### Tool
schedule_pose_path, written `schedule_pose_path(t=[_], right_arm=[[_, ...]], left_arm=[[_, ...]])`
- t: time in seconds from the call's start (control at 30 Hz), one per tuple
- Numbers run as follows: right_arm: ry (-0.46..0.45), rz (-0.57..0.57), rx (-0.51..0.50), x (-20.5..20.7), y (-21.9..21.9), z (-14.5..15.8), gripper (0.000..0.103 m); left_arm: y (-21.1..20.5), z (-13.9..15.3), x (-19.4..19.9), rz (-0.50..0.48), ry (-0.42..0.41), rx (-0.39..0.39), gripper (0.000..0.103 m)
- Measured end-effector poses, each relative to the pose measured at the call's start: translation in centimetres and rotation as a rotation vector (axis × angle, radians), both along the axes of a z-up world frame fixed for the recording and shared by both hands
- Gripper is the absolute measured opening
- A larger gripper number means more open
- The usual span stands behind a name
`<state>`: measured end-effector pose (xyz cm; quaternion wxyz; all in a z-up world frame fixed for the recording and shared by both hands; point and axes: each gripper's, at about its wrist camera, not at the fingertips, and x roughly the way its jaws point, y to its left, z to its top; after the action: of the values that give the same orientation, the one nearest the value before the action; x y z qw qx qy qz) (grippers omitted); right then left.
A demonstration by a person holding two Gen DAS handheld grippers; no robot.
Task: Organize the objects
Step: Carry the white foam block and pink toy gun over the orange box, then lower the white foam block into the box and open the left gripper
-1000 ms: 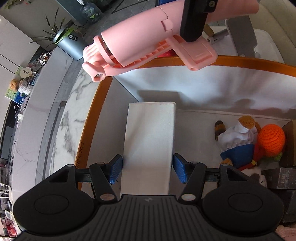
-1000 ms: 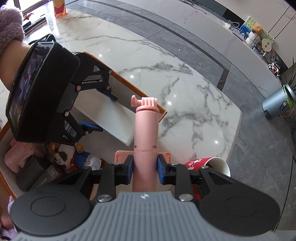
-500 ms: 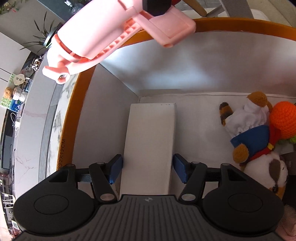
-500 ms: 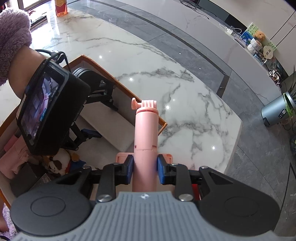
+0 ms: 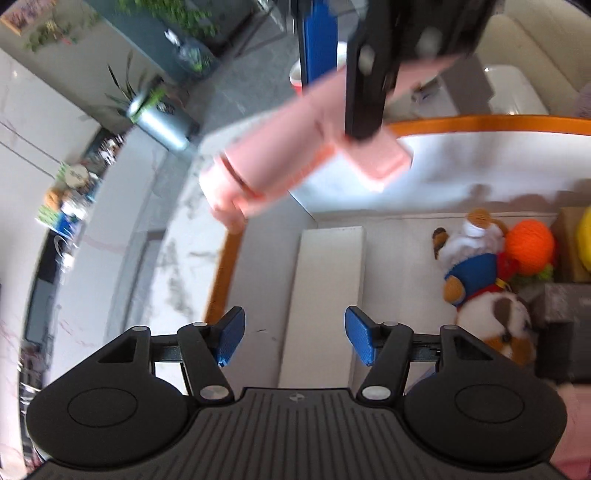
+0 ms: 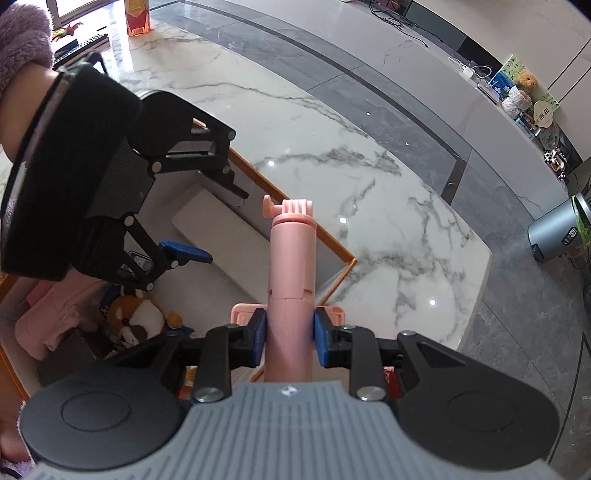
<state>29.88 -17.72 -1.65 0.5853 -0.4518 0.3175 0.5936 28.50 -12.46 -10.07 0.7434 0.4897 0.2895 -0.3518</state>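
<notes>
Fingers of the right gripper (image 6: 289, 338) clamp a pink selfie stick (image 6: 291, 280) above the orange-rimmed box (image 5: 480, 121); not yet stowed. Left gripper (image 5: 294, 338) hangs spread, empty, over the white box (image 5: 325, 288) already inside beside the plush toy (image 5: 480, 273).

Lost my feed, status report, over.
Left claw open above white box. Right claw shut on pink stick, over bin edge. Nothing blocking.

Marble tabletop (image 6: 369, 206); grey floor (image 6: 517, 295); metal bin (image 6: 554, 229) beside a potted plant (image 5: 125, 88); orange carton (image 6: 137, 16); teddy bear (image 6: 526, 79) on a far shelf
</notes>
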Motion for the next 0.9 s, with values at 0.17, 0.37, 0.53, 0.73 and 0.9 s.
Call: schedule_pose_path(t=[0.17,0.37,0.53,0.73,0.9], right_arm=[[0.055,0.025,0.002,-1.9,1.0,-0.3,0.029],[0.179,0.01,0.0,-3.3,2.7,-1.1,0.029],[0.288,-0.042,-0.03,-3.3,3.9,-1.8,0.029],[0.377,-0.071,-0.06,-3.5,4.2,-2.7,0.029],[0.429,-0.082,-0.071,-3.4,4.3,-3.0,0.029]], left_arm=[[0.0,-0.5,-4.2,-0.052,-0.057,-0.013,0.069],[1.1,-1.4,-7.4,-0.136,-0.146,0.006,0.061],[1.5,-3.0,-9.3,-0.19,-0.242,0.045,0.047],[1.0,-3.9,-10.6,-0.26,-0.281,0.082,0.034],[1.3,-5.0,-11.2,-0.301,-0.286,0.113,0.023]])
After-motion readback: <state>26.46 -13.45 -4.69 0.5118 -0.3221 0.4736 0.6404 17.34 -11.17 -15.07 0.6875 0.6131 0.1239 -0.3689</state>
